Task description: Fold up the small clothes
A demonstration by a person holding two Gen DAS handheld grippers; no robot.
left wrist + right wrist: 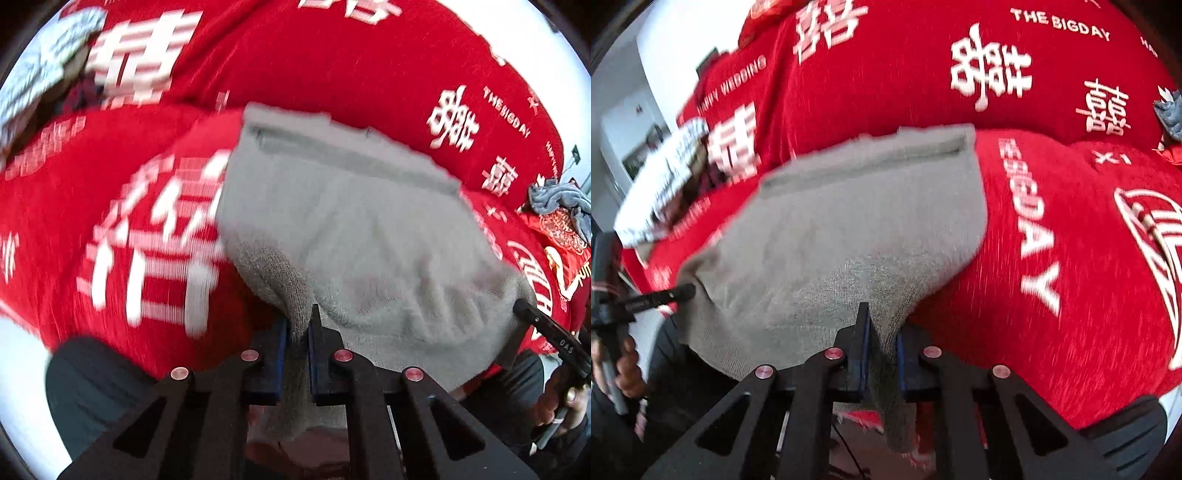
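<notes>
A small grey knitted garment (362, 229) lies spread on a red cloth with white lettering (295, 66); it also shows in the right wrist view (857, 221). My left gripper (298, 332) is shut on the garment's near left corner. My right gripper (882, 332) is shut on its near right corner. The right gripper's fingers (546, 325) show at the garment's right edge in the left wrist view. The left gripper's fingers (665, 295) show at its left edge in the right wrist view. The garment's banded edge lies on the far side.
The red cloth (1071, 240) covers the whole surface. A white patterned item (44, 66) lies at the far left, also in the right wrist view (665, 177). A blue-grey crumpled cloth (561, 203) lies at the right on a red printed bag (561, 236).
</notes>
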